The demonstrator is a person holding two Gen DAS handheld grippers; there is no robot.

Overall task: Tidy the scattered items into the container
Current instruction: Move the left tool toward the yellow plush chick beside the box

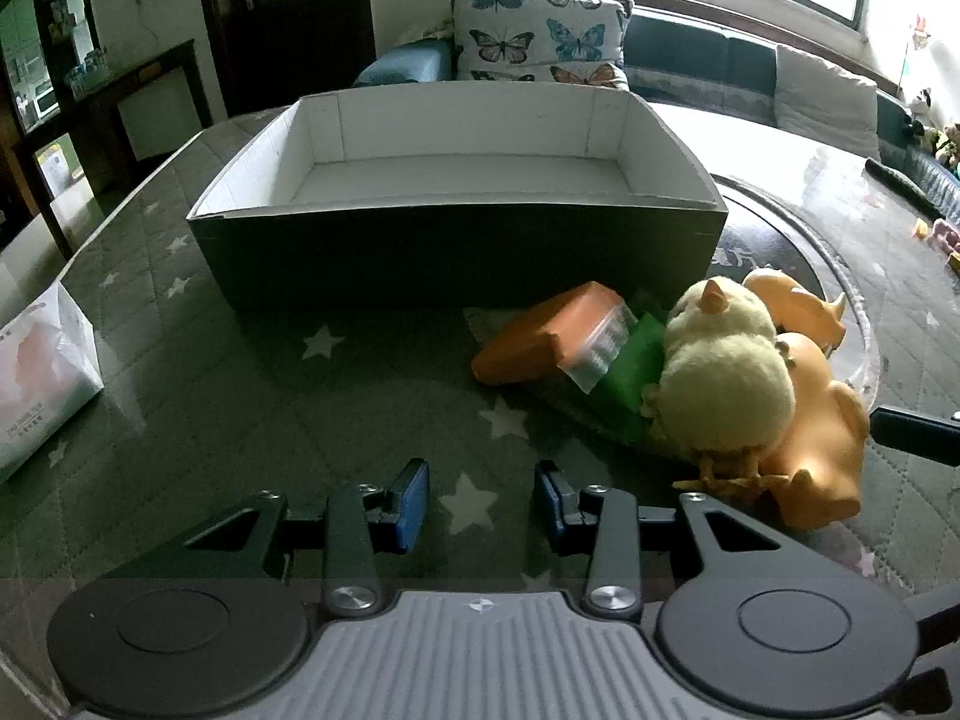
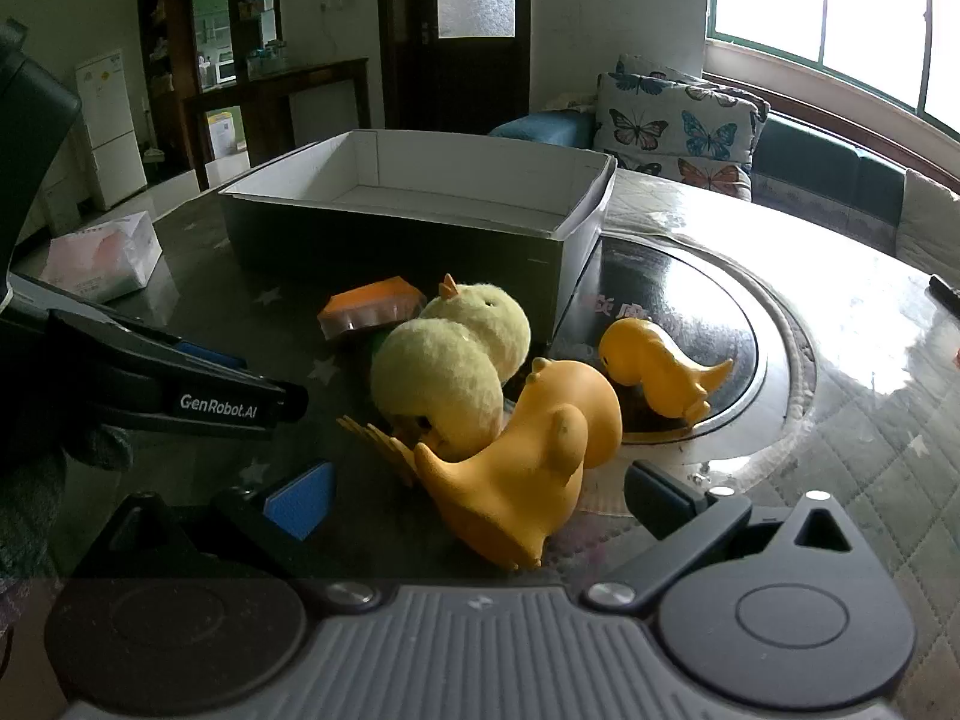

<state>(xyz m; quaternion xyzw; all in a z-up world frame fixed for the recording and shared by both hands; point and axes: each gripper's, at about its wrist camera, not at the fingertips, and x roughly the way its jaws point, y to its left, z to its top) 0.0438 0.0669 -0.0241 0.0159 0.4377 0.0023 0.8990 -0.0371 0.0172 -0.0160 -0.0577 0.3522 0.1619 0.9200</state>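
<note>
one orange duck (image 2: 522, 468) between open right gripper (image 2: 480, 495) fingers

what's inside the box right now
The box shows only its bare white floor and walls in both views; no toys are visible inside. The strip of floor just behind its near wall is hidden.

Left tongs (image 1: 483, 501) parted, low and level, right tongs (image 2: 480, 495) spread wide
</note>
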